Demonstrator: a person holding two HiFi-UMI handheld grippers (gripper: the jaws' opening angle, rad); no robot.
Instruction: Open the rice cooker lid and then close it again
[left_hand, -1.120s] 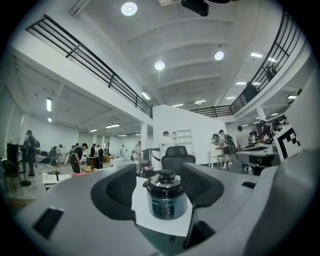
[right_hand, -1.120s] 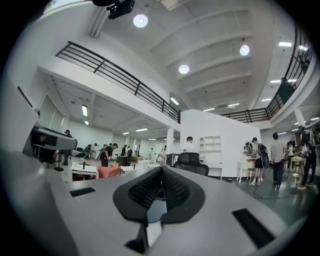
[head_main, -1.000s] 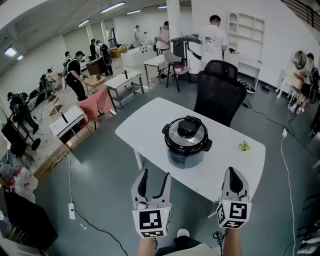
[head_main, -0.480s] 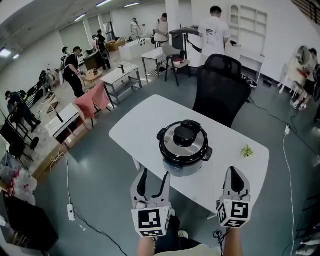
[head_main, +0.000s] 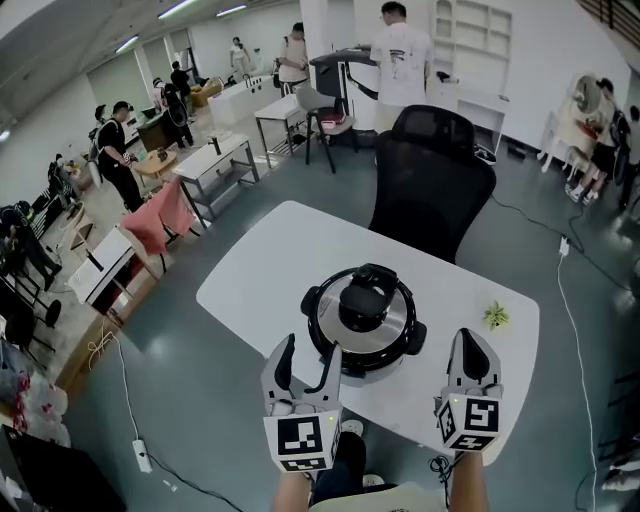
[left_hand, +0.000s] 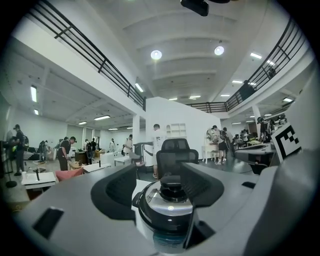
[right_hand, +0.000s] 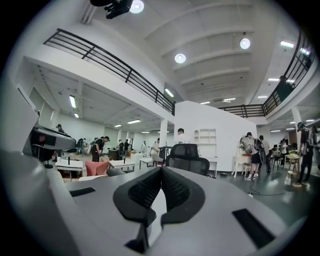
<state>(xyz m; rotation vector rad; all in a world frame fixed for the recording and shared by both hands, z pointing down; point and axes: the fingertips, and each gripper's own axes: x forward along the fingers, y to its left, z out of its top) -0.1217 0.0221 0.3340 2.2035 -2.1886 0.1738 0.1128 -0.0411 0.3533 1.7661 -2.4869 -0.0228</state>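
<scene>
Rice cooker (head_main: 360, 320) sits on the white surface (head_main: 255, 270), lid (head_main: 385, 318) down, just ahead of the left gripper (head_main: 308, 352), framed between its spread, empty jaws, not touching. Right gripper (head_main: 468, 345), jaws clenched on nothing, hangs off to the cooker's right, farther out; left is the nearer. Cooker round, black body, shiny steel lid, black knob (head_main: 362, 298) on top

Large open-plan lab hall, scattered work tables (head_main: 215, 160), office chair (head_main: 432, 180), mezzanine railing (right_hand: 107, 59)
</scene>
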